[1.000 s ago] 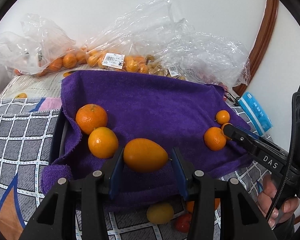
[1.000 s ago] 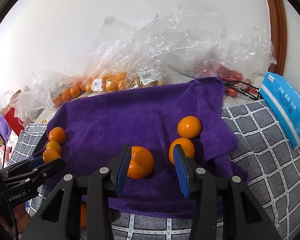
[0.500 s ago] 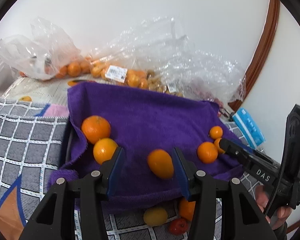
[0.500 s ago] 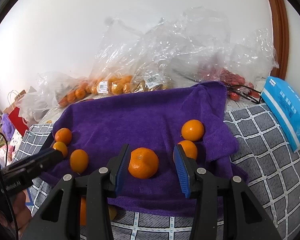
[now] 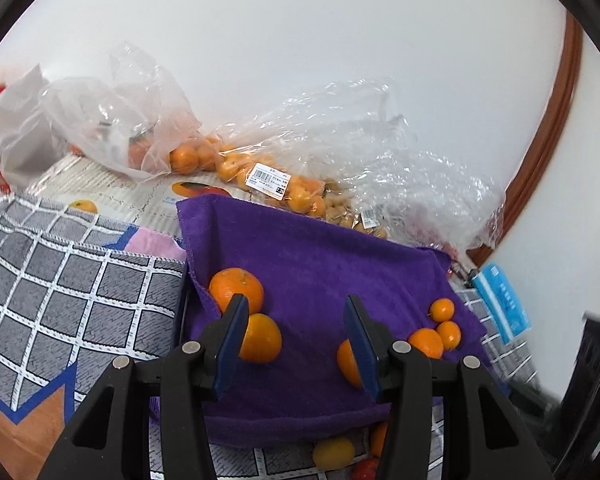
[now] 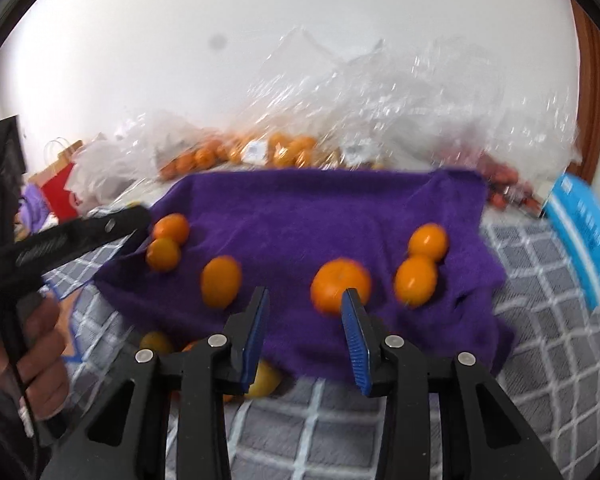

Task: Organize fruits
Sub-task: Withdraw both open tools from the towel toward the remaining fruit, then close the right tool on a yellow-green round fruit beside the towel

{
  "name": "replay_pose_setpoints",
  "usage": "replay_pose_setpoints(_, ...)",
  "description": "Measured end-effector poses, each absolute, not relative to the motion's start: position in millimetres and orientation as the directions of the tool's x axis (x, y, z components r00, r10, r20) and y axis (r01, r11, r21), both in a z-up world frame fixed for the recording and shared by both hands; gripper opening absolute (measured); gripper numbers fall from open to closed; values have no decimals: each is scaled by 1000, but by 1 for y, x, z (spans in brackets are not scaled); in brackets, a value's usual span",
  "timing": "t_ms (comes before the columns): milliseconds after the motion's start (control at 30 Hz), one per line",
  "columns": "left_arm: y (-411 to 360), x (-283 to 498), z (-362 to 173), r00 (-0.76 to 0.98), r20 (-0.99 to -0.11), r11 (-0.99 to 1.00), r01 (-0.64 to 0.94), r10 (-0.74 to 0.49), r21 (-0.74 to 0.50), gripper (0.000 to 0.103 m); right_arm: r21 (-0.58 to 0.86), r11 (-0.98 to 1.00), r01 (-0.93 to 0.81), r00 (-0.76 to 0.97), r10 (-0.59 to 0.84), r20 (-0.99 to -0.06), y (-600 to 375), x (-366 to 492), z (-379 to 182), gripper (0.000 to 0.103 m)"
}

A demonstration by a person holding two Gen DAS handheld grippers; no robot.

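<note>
Purple towel (image 6: 324, 208) on checked bedding: six oranges laid out.
Both grippers empty, left gripper (image 5: 296, 344) parted, right gripper (image 6: 304, 328) narrowing; stray fruit (image 5: 334, 453) at 6 o'clock remains.

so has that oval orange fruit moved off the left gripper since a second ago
Yes. The oval orange fruit lies free on the purple towel, right of the two-orange pair; the left gripper is empty.

A home room: a grey checked blanket (image 5: 80, 284) covers the lower left, a purple towel (image 5: 320, 264) lies at centre, price-labelled plastic bags of fruit (image 5: 284, 176) line the white wall, and shopping bags (image 6: 58, 184) stand mid-left.
</note>
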State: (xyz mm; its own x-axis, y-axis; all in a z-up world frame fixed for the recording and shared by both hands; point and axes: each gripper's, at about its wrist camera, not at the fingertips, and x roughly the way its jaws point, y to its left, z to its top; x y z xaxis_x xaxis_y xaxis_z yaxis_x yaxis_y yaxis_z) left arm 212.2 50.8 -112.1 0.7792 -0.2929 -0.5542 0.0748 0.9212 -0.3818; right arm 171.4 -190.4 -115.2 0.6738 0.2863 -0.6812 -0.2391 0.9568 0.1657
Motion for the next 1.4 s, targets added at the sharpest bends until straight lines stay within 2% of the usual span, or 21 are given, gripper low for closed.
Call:
replay_pose_setpoints(300, 60, 210, -110, 795, -535, 911, 54, -287, -409, 47, 204, 950, -238, 626, 311, -715, -183, 152, -127, 38)
replay_pose_setpoints(400, 64, 211, -110, 794, -533, 904, 49, -294, -425, 47, 199, 954, -222, 606, 295, -738, -180, 153, -137, 34)
replay_pose_setpoints(767, 75, 213, -110, 789, -526, 881, 39, -317, -472, 48, 256, 948, -191, 580, 319, -750, -183, 162, -145, 33)
replay_pose_setpoints(800, 75, 213, -110, 786, -528, 878, 39, -321, -476, 48, 263, 945, -194, 577, 327, -749, -183, 162, -146, 31)
replay_pose_setpoints(900, 74, 214, -112, 782, -532, 877, 38, -325, -479, 48, 298, 931, -210, 568, 364, -738, -185, 161, -144, 17)
replay_pose_setpoints(967, 74, 214, -113, 782, -536, 881, 36, -319, -472, 48, 285, 936, -206, 583, 352, -732, -186, 159, -142, 14)
replay_pose_setpoints(1100, 75, 215, -114, 778, -538, 876, 31, -324, -482, 48, 222, 956, -191, 602, 293, -743, -190, 156, -137, 14)
replay_pose_setpoints(1200, 76, 216, -114, 782, -540, 879, 23, -313, -476, 48, 144, 982, -120, 609, 188, -771, -201, 158, -135, 15)
replay_pose_setpoints(1400, 80, 216, -115, 779, -537, 865, 13, -323, -501, 48, 262, 958, -117, 602, 278, -749, -213, 153, -133, 18)
